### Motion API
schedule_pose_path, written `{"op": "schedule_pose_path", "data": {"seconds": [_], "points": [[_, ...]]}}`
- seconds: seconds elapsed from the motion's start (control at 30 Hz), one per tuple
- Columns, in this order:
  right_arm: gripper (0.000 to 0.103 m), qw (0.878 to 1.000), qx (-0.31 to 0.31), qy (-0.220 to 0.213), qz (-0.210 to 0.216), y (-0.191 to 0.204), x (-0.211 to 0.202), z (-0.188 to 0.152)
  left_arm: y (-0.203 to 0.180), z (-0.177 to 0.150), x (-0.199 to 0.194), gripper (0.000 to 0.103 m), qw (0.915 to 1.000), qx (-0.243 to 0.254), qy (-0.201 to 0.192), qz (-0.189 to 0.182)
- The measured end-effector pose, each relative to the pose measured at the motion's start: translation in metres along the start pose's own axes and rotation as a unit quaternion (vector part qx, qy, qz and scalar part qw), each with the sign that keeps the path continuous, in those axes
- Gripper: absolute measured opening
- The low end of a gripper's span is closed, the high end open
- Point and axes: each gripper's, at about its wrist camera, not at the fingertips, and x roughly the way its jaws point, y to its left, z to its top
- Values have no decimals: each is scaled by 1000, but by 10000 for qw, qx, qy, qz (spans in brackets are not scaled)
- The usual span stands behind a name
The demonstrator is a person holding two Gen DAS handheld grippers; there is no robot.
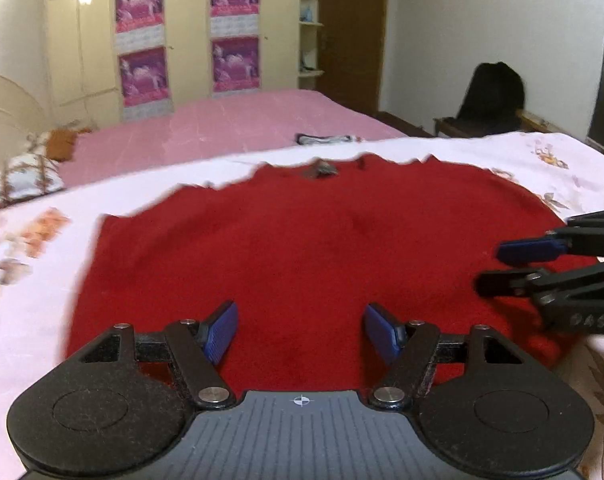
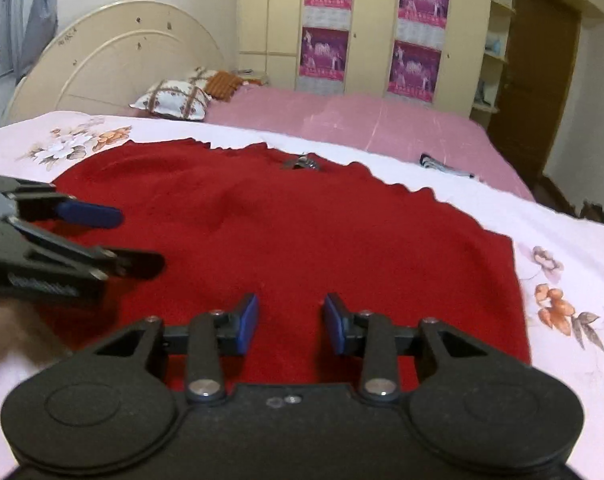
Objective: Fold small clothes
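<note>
A red knit garment [image 1: 309, 248] lies spread flat on a white floral sheet [image 1: 26, 280]; it also shows in the right wrist view [image 2: 302, 232]. A small grey tag [image 1: 321, 169] sits at its far edge. My left gripper [image 1: 301, 330] is open and empty, just above the garment's near part. My right gripper [image 2: 290, 324] is open and empty over the near part too. Each gripper shows in the other's view: the right one [image 1: 489, 268] at the garment's right side, the left one [image 2: 140, 242] at its left side.
The floral sheet [image 2: 561, 272] covers the near bed, with a pink bed cover [image 2: 361, 124] beyond. Pillows [image 2: 174, 100] lie by the cream headboard. A small folded cloth [image 2: 445, 166] lies on the pink cover. A wardrobe with posters stands behind.
</note>
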Motion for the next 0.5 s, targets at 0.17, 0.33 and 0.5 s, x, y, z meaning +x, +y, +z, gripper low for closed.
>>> {"op": "schedule_pose_path", "data": {"seconds": [0.17,0.33,0.5], "points": [[37,9994,211,-223,128,-8,-30,4,22,-15,-8,70,9989,-455,68,-56],[34,9990,-248,222,295,27,-14,-13,26,-31,-13,70,9998,-183,81,-46],[34,9993,343,96,114,-3,-29,-25,56,-49,-34,70,9996,-188,84,186]]}}
